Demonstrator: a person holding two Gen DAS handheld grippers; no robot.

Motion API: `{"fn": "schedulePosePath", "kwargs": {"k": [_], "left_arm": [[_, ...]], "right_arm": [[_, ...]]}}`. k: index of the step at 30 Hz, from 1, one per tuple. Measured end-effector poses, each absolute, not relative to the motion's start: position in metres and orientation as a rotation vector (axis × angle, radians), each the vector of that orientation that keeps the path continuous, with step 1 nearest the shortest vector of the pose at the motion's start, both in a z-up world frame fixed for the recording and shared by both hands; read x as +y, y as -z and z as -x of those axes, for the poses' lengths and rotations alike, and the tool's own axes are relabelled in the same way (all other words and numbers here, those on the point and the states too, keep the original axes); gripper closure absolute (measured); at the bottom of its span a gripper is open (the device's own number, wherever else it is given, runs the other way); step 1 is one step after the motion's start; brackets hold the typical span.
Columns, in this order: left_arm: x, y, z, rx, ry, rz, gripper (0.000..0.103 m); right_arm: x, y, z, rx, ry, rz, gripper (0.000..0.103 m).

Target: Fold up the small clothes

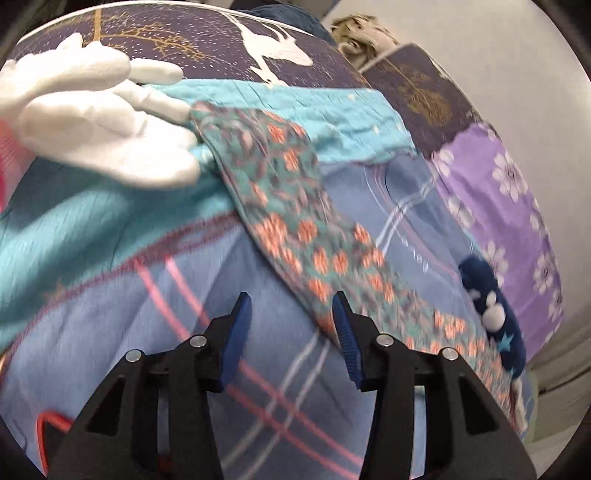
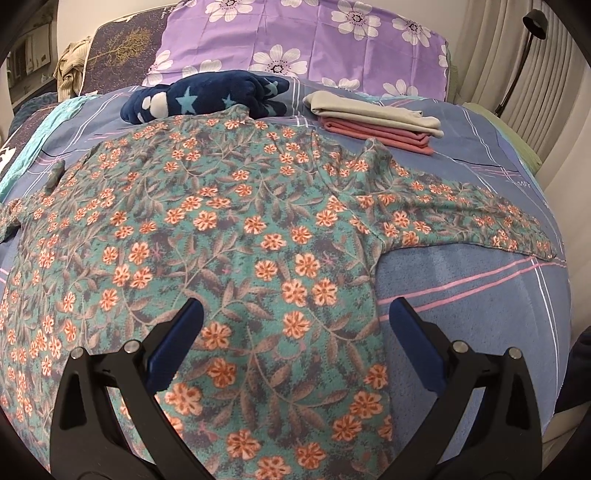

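A teal shirt with orange flowers [image 2: 236, 221] lies spread flat on the bed, its right sleeve [image 2: 480, 225] stretched out sideways. My right gripper [image 2: 297, 310] hovers open and wide over the shirt's lower side edge, one finger above the fabric and the other above bare sheet. In the blurred left wrist view the other sleeve [image 1: 295, 229] runs diagonally across. My left gripper [image 1: 291, 306] stands partly open beside it with only sheet between the jaws; its right finger [image 1: 345, 332] is at the sleeve's edge. A white-gloved hand [image 1: 92, 110] rests by the sleeve's far end.
A folded stack of grey and pink clothes [image 2: 376, 118] and a navy star-print plush [image 2: 207, 96] lie beyond the shirt, before a purple flowered pillow [image 2: 295, 37]. A teal cloth [image 1: 295, 107] lies at the bed's side on a dark deer-print quilt [image 1: 221, 40]. Curtains and a lamp [image 2: 532, 22] stand right.
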State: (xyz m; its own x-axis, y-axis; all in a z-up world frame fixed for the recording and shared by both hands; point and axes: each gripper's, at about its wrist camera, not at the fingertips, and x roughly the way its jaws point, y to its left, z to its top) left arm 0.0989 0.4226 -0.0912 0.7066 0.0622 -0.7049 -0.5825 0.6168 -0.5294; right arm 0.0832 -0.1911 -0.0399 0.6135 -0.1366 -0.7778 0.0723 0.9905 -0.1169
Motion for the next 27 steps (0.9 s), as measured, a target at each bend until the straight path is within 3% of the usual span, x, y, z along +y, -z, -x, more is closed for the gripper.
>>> {"fn": "schedulePosePath", "kwargs": {"k": [4, 5, 6, 7, 8, 13, 19, 24, 27], "left_arm": [[0.442, 0.088, -0.113, 0.632, -0.454, 0.877, 0.056], [0.446, 0.086, -0.118, 0.619, -0.475, 0.873, 0.061], [0.449, 0.085, -0.121, 0.616, -0.495, 0.866, 0.068], [0.451, 0.083, -0.124, 0.616, -0.516, 0.853, 0.091], [0.451, 0.079, -0.128, 0.618, -0.532, 0.836, 0.101], [0.408, 0.022, -0.140, 0.524, -0.430, 0.682, 0.101], [0.249, -0.061, -0.169, 0.472, -0.040, 0.391, 0.101], [0.106, -0.061, -0.181, 0.516, 0.252, 0.221, 0.101], [0.024, -0.034, -0.181, 0.593, 0.375, 0.075, 0.089]], "right_arm": [[-0.192, 0.040, -0.087, 0.904, 0.129, 0.081, 0.002], [-0.192, 0.040, -0.088, 0.904, 0.130, 0.080, 0.002], [-0.193, 0.040, -0.089, 0.903, 0.132, 0.079, 0.002], [-0.193, 0.040, -0.089, 0.902, 0.132, 0.077, 0.002], [-0.194, 0.040, -0.089, 0.901, 0.133, 0.075, 0.002], [-0.202, 0.042, -0.090, 0.899, 0.141, 0.058, 0.002], [-0.211, 0.043, -0.090, 0.904, 0.129, 0.003, 0.002], [-0.223, 0.043, -0.085, 0.898, 0.142, -0.015, 0.002], [-0.236, 0.044, -0.082, 0.902, 0.168, -0.036, 0.002]]}}
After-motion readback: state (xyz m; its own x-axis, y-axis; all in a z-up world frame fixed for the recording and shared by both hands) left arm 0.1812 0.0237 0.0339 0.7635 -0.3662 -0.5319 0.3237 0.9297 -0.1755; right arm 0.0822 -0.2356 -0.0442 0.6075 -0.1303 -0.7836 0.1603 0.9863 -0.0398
